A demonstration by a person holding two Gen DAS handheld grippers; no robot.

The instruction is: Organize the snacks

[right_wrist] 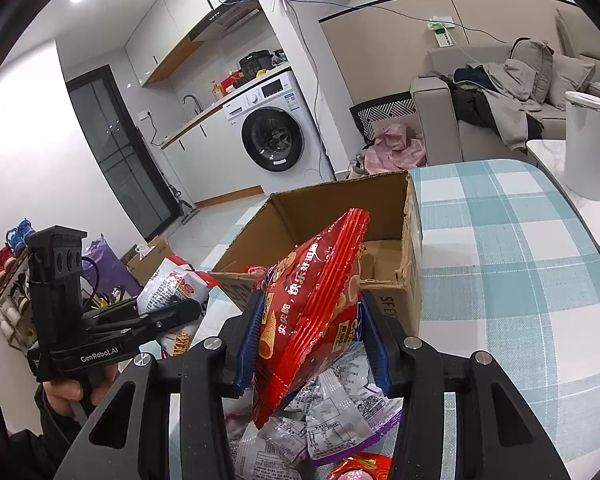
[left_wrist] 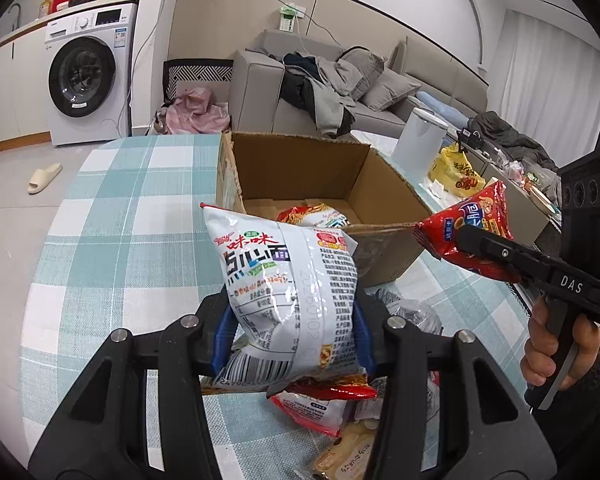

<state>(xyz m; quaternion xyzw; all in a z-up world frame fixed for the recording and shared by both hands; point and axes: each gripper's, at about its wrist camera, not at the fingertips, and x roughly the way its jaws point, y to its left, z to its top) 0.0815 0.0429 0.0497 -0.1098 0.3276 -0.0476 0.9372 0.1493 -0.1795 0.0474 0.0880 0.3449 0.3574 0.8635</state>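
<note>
On the checked worktop (left_wrist: 112,208) sits one open cardboard box (left_wrist: 300,168), and two bags are up in the air just short of it, one per gripper. Left gripper (left_wrist: 294,328) has its jaws clamped on the lower half of a white snack bag (left_wrist: 284,280); the bag stands roughly upright, long axis running up and away toward the box, top seam tipped a bit to the left. Right gripper (right_wrist: 314,340) has its jaws clamped on a red snack bag (right_wrist: 312,312), also near upright, its ribbed seam pointing up and leaning right toward the box opening. In the left wrist view the same red bag (left_wrist: 472,228) hangs just past the box's right near corner.

Inside the box I count one orange-and-white packet (left_wrist: 316,216) on the floor of it, the rest of the floor bare cardboard, so lots of room there. Box walls stand up on all four sides, the near edge is ragged.

Below the held bags is a loose pile of packets (right_wrist: 332,412), silver, red and purple ones, too jumbled to count. Worktop to the left of the box is bare cloth out to its rounded edge. One white canister (right_wrist: 588,144) stands on a separate white table to the right.
</note>
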